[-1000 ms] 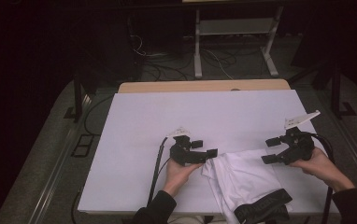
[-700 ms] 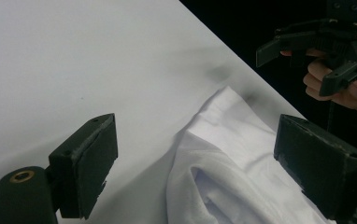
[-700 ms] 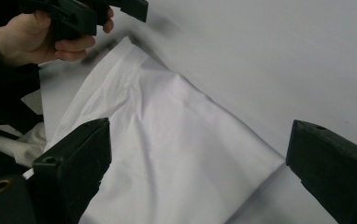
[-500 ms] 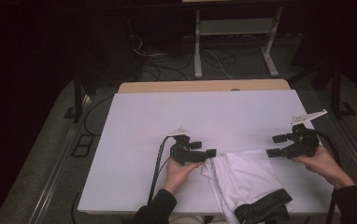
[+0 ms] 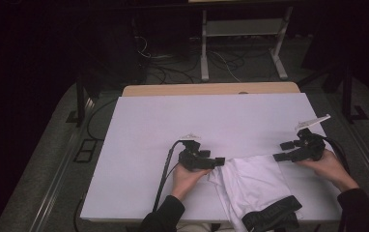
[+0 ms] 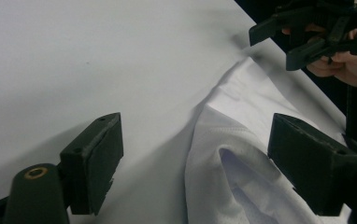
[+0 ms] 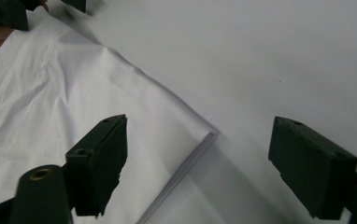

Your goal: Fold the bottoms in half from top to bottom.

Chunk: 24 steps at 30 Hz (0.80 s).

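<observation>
A white garment (image 5: 252,181) lies crumpled at the near edge of the white surface (image 5: 211,121), between the person's two hands, with a dark band of its fabric hanging over the near edge.

The left gripper (image 5: 216,162) lies low at the garment's left corner. Its jaws have just been closing a little but stand wide apart, and in the left gripper view a folded corner of the garment (image 6: 242,158) lies between them, closer to the right-hand jaw. The pads do not appear to press on the cloth, though the contact on that side is hard to judge.

The right gripper (image 5: 285,151) sits at the garment's far right corner, pointing towards the left one. Its jaws have also just been closing and are wide apart too. In the right gripper view the garment's pointed corner (image 7: 120,107) lies flat on the surface between them, gripped by neither pad.
</observation>
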Available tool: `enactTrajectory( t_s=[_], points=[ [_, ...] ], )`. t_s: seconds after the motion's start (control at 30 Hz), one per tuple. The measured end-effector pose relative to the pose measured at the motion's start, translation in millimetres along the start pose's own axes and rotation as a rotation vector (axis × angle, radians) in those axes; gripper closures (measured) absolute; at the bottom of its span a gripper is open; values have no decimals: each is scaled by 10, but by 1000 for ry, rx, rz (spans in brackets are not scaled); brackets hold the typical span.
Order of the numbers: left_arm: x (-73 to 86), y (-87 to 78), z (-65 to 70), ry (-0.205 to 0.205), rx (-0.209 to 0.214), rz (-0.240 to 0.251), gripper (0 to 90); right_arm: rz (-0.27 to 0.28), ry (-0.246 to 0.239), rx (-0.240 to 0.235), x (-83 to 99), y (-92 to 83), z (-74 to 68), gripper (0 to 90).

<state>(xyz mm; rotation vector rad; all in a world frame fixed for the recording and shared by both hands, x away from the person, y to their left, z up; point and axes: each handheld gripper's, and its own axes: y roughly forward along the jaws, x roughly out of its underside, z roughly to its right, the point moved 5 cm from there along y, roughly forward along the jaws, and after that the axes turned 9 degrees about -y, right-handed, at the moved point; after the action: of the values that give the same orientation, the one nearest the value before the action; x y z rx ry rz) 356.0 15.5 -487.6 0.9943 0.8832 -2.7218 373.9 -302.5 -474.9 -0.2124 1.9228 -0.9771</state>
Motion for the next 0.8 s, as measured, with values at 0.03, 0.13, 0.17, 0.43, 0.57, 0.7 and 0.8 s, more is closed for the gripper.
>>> enactTrajectory(
  t_s=[0.03, 0.13, 0.17, 0.43, 0.57, 0.7, 0.8],
  points=[
    [7, 4, 3, 0, 2, -5, 189, -5, -3, -3, 5, 17, -1, 238],
    [22, 14, 1, 4, 4, -20, 230, -18, -23, -5, 9, 64, -13, 307],
    [26, 14, 4, 6, 9, -24, 253, -19, -32, -5, 6, 80, -20, 338],
    [72, 62, 20, -6, 50, -72, 508, -57, -55, 14, 10, 183, -50, 606],
    [87, 88, 22, 3, 47, -90, 663, -57, -21, 31, 8, 191, -28, 783],
    [82, 86, 37, 19, 24, -99, 812, -45, 10, 0, 24, 183, -17, 858],
    [79, 62, 78, 59, 5, -94, 829, -39, 23, -1, 14, 178, -15, 863]
  ],
)
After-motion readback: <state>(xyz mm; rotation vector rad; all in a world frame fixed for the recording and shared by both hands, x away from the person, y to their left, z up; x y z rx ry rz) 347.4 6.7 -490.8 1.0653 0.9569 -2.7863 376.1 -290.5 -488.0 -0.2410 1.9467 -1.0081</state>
